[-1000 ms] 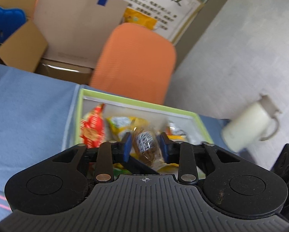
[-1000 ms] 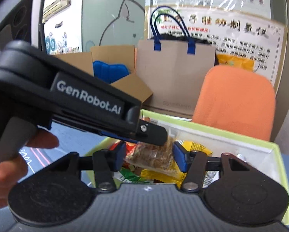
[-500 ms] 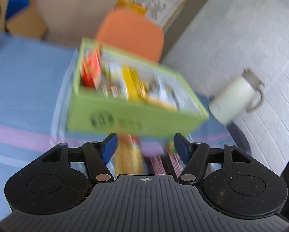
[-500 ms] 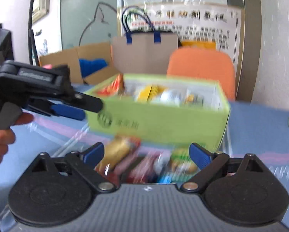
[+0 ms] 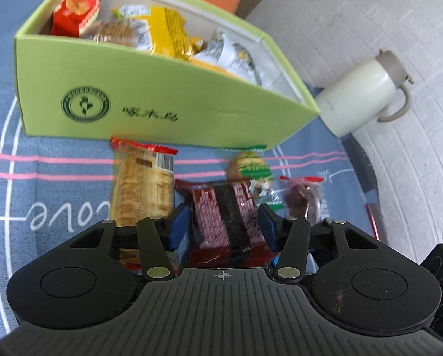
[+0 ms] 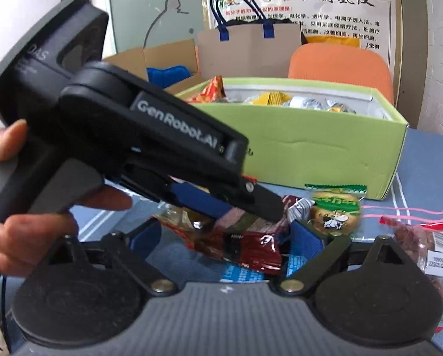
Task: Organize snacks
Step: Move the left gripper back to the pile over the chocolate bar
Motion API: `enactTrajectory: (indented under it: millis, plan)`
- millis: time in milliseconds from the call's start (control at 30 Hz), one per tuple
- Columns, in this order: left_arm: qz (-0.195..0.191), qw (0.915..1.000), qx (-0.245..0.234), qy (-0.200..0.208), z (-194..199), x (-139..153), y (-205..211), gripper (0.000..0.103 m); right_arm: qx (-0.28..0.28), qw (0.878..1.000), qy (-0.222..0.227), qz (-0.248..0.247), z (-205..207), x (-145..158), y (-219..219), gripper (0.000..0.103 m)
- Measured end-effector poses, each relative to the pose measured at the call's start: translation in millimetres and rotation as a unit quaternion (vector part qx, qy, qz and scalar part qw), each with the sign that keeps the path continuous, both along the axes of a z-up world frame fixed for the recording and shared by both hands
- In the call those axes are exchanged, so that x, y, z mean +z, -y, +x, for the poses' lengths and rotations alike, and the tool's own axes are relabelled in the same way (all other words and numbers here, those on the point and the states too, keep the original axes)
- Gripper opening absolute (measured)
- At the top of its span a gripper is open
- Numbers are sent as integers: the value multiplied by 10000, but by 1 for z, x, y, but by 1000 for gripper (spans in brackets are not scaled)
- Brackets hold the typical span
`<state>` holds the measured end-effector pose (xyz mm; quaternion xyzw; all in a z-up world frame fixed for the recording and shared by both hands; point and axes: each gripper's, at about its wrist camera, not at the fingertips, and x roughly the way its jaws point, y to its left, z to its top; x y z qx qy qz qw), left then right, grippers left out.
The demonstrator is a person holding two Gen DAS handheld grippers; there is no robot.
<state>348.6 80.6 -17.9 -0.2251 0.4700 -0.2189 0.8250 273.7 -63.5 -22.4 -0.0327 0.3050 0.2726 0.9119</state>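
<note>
**Tools Close In on Dark Red Snack Pack Before the Green Box**

A dark red wafer pack (image 5: 226, 218) lies flat on the blue-clothed surface (image 5: 43, 178), in front of the green box (image 5: 150, 103) and apart from its printed front wall. The left tool (image 5: 224, 227) straddles the pack, a blue pad on either side of it; whether the pads press the wrapper cannot be told, and the jaws stand apart to about the pack's width. The right tool (image 6: 226, 238) sits spread wide, released, with the same pack (image 6: 245, 246) lying between its pads and the left tool (image 6: 260, 204) crossing above it, gripped by the person's left hand (image 6: 28, 222). To the left of the pack rests a long beige biscuit packet (image 5: 143, 187), its red-edged end nearly touching the box. To the right lie a small green-topped round snack (image 5: 249, 166) and a clear packet of reddish-brown pieces (image 5: 304, 198). The box holds a red bag (image 5: 76, 9), yellow packets (image 5: 168, 29) and silver wrappers (image 5: 230, 53). A cream thermos jug (image 5: 361, 92) stands right of the box; an orange chair (image 6: 340, 65) stands behind it.
</note>
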Motion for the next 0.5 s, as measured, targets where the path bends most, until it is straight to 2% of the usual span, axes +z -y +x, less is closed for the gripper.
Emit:
enactTrajectory:
  millis: [67,167,367,500]
  plan:
    - [-156,9999,-36,-32,-4,-2,-4,31,23,9999,-53,85,-5,0,0,95]
    - [-70,9999,-69,45,-17,1,-5,31,123,9999,51,34,-18,4,-5,95]
    - [84,9996,110,261,-81,11,-24,31,430,9989,192,-18,-74,9,-23,95]
    - [-81,9995,285,133,-118,1,-37,32,486,9987,132,-42,-104,2,-31,94]
